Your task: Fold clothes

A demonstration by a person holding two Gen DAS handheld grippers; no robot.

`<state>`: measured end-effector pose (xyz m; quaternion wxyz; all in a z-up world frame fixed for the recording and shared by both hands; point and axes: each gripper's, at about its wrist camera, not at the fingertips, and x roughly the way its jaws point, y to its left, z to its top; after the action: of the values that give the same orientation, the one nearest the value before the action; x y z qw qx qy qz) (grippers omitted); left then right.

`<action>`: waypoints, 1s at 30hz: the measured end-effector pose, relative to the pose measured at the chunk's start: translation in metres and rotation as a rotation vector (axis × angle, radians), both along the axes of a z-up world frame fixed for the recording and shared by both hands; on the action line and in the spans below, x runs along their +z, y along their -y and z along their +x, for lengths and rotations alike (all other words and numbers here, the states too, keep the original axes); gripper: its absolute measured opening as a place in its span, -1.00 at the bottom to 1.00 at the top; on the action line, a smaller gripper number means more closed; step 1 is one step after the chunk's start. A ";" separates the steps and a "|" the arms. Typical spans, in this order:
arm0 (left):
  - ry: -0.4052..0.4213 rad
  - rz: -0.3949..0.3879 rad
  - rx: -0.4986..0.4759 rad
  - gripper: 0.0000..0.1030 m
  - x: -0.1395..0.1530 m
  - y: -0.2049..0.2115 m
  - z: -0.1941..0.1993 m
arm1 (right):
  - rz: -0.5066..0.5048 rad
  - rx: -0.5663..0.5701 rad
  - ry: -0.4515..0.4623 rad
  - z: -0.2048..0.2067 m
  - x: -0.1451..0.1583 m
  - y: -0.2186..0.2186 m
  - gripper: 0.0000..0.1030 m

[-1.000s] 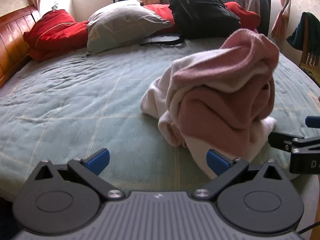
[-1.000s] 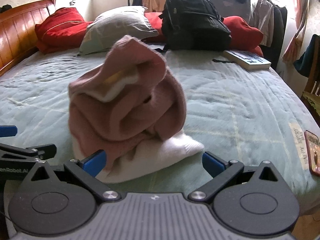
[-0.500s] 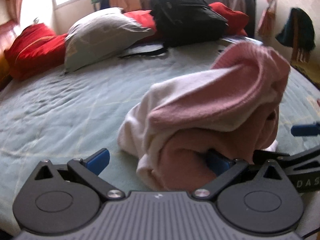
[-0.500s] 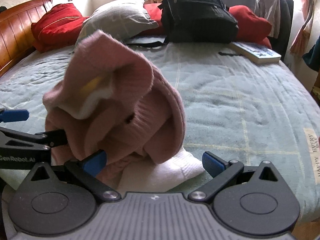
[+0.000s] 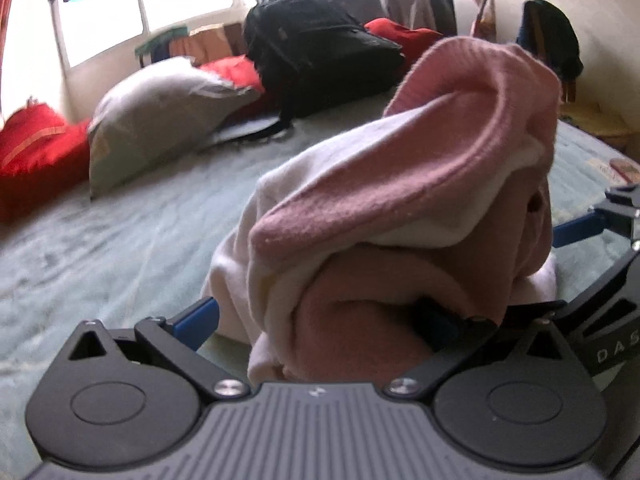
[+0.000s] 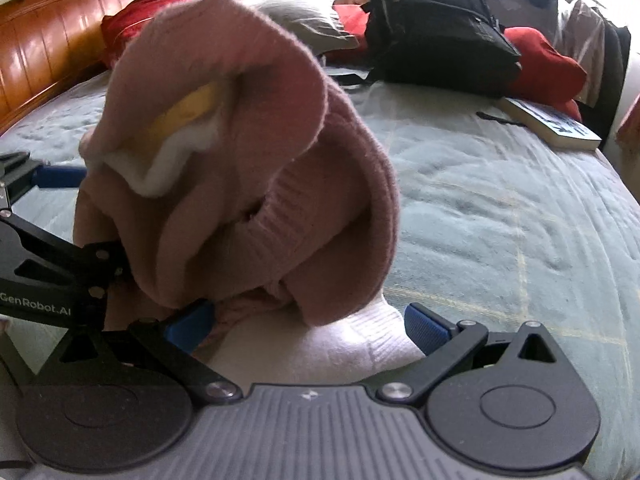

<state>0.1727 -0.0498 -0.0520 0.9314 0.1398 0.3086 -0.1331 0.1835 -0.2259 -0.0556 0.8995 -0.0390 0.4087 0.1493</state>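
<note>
Pink and white sweater (image 5: 404,208) bunched in a tall heap on the pale green bedspread (image 5: 100,248), near the foot edge of the bed, pink knit on top, white layer showing under it and at the base; a yellow patch (image 6: 188,110) peeks from a fold on the right wrist view. Left gripper (image 5: 320,316) pushed into the heap at 6 o'clock of its view, fingers spread wide, left blue pad (image 5: 196,318) clear of cloth beside the white edge, right pad mostly buried under a pink fold; not clamped, cloth sits between the fingers. Right gripper (image 6: 308,324) also at 6 o'clock of its own view, fingers spread, left pad (image 6: 190,326) touching the pink hem, right pad (image 6: 426,326) just beside the white cuff lying flat on the bed; nothing pinched. Each gripper shows in the other's view: the right one at 3 o'clock in the left view, the left one at 9 o'clock in the right view, both close against the heap from opposite sides. Background: black backpack (image 6: 440,28) at 12 to 1 o'clock; grey pillow (image 5: 160,112) at 10 o'clock; red cushions (image 5: 36,156) at 9 o'clock; wooden headboard (image 6: 48,48) at 10 o'clock on the right view; book (image 6: 552,124) at 2 o'clock near the bed edge; view slightly blurred.
</note>
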 end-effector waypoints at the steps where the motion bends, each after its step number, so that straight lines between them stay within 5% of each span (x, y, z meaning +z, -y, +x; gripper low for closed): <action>1: -0.001 0.002 -0.001 0.99 -0.001 0.001 0.001 | 0.029 -0.004 -0.043 0.004 -0.004 0.004 1.00; 3: -0.009 -0.003 -0.006 0.99 -0.002 0.002 0.003 | 0.096 -0.012 -0.118 0.012 -0.012 0.011 1.00; 10: -0.035 -0.027 -0.016 0.98 0.003 -0.003 0.003 | 0.125 0.016 -0.123 0.012 -0.016 0.017 1.00; 19: 0.045 0.091 -0.178 0.99 0.048 -0.001 -0.028 | 0.112 0.036 -0.128 -0.015 0.000 0.033 1.00; 26: 0.094 0.209 -0.202 0.99 0.057 0.016 -0.001 | 0.062 -0.013 -0.043 -0.039 0.022 0.041 1.00; 30: 0.088 0.210 -0.158 0.99 0.059 -0.006 0.017 | 0.035 -0.020 0.007 -0.039 0.037 0.054 1.00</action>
<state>0.1896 -0.0439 0.0074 0.9110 0.2661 0.2675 -0.1666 0.1449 -0.2799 -0.0191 0.9029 -0.0198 0.4033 0.1474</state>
